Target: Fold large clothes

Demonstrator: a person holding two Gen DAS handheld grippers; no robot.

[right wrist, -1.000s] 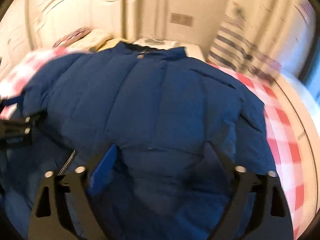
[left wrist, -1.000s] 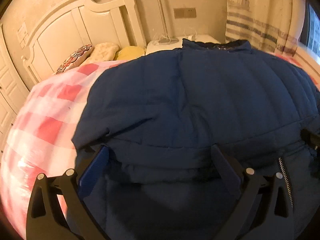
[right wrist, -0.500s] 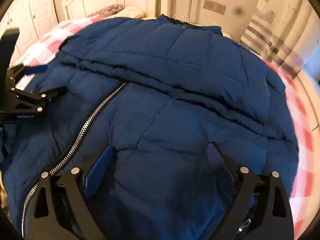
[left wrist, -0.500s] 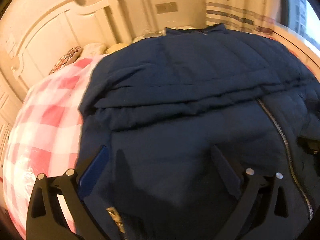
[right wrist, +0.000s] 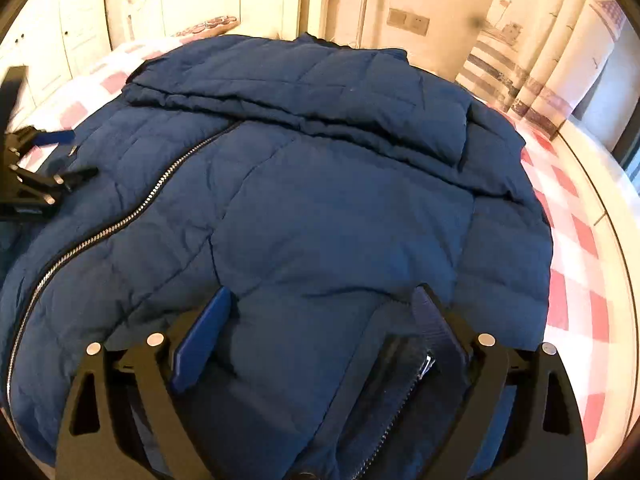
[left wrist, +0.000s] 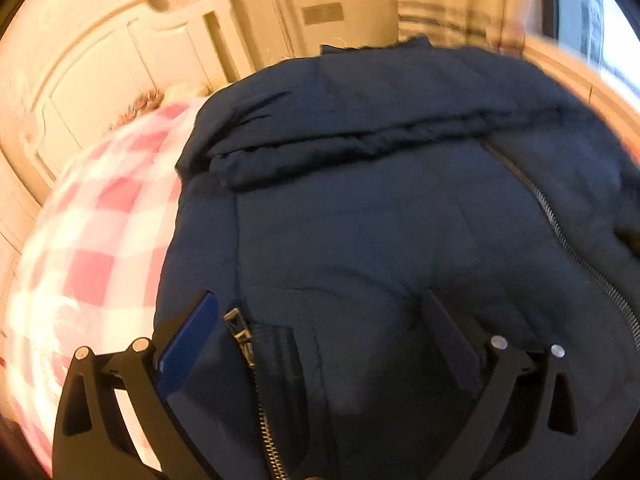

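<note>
Right wrist view: navy padded jacket (right wrist: pixel 320 200), zipper open, top folded across.
Edges: checked bed (right wrist: pixel 576 240) bare at right.
Right tool (right wrist: pixel 320 312): wide, closing, fabric between.
Left tool (left wrist: pixel 320 316): spread wide over jacket.

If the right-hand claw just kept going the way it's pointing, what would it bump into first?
Most likely the navy puffer jacket itself. The right gripper points down at its quilted front, which already bulges between the wide fingers, whose jaws are closing slightly; depth is hard to judge.

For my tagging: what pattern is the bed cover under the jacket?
Pink-and-white check bed cover; clearest in the right wrist view.
</note>
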